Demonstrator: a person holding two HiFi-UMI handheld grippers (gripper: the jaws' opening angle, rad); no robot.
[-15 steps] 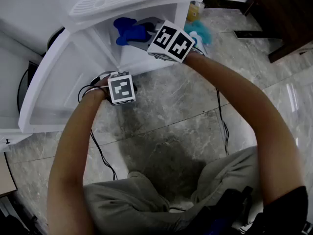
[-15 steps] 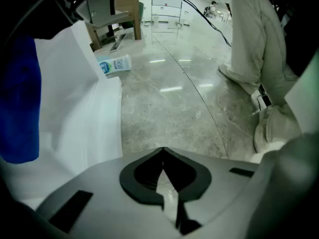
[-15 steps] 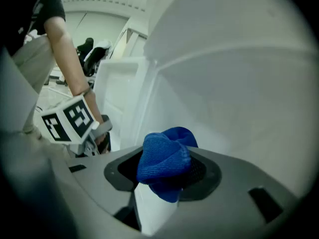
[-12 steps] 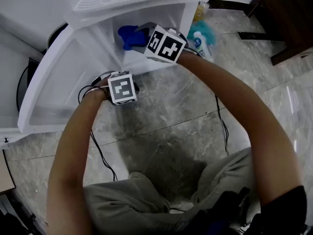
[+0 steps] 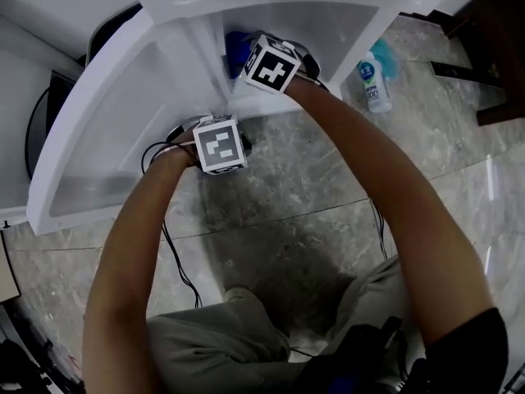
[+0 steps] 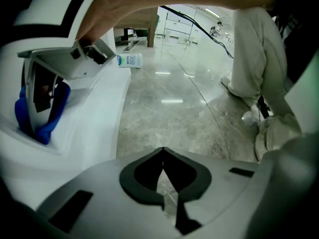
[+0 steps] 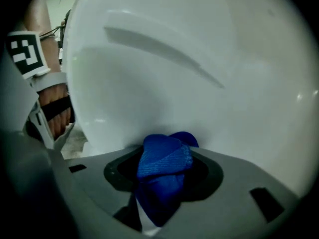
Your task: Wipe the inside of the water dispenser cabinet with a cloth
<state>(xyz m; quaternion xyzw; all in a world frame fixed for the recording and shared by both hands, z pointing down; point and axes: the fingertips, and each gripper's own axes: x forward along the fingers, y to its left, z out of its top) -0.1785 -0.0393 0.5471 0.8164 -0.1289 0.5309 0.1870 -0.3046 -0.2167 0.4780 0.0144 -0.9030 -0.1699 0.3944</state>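
Right gripper (image 7: pixel 162 203) clamps the bunched blue cloth (image 7: pixel 167 166) against the cabinet (image 5: pixel 328 31) wall at 12 o'clock. Left gripper (image 6: pixel 163 173) is fully closed and empty, probably parked clear, with the door (image 5: pixel 107 130) at 9 o'clock.

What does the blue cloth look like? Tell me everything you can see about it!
The blue cloth is a bright, soft-looking fabric with a fine knitted weave, scrunched into a bundle rather than spread flat. The right gripper pinches it between its jaws, with a lump bulging out in front and a fold poking up behind. It sits inside the white cabinet, right at its smooth inner wall and seemingly pressed against it.
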